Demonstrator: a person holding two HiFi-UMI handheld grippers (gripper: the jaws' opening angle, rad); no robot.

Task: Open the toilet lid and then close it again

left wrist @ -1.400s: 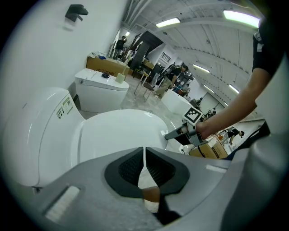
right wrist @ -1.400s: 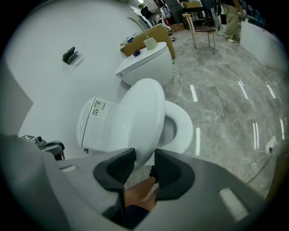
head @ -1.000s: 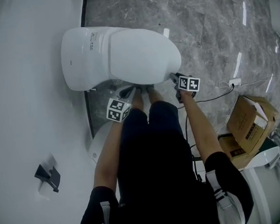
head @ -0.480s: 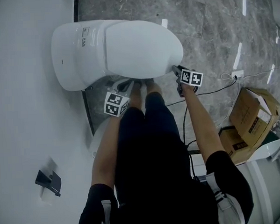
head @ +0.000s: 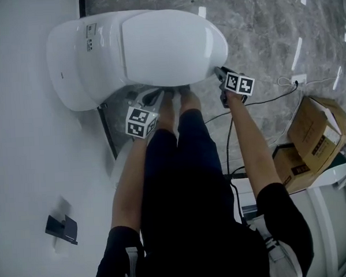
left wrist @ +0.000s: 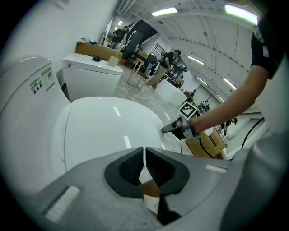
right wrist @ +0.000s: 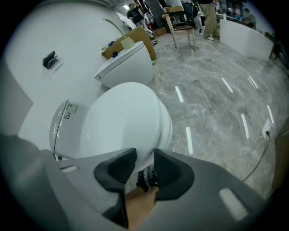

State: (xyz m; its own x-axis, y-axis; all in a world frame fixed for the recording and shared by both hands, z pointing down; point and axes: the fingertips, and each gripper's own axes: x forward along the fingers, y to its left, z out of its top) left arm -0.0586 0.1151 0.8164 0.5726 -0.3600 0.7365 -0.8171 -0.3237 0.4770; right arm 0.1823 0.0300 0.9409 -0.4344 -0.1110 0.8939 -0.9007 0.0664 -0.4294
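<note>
Right gripper [head: 218,72] has its jaws standing part-way apart with nothing pressed between the pads; through the gap its own view shows only the person's shoes [right wrist: 145,178] and the side of the toilet's bowl. Left gripper [head: 153,98] is clenched, pads together on nothing. The toilet lid [head: 162,46] lies flat and closed on the toilet [head: 79,59], so the opening has not begun. It looks like hard, glossy moulded plastic: probably stiff and fairly light, but slick, so pads could slide off its rounded top. It pivots at the tank end of the toilet, so the best hold seems to be the thin front lip, farthest from that hinge, with one pad hooked under the edge and the other on top. Pinching the domed middle would likely give no purchase. A hinged lid like this may drop hard when let go, so the closing would want a guided descent. Relative to the toilet, the right gripper sits just beside the front tip, about level with the lid's lip; whether it touches cannot be told. The left gripper is near the toilet's long side, roughly midway between tank and front, below the lid's edge and apart from it. The person stands at that same side, feet close against the base of the toilet.
</note>
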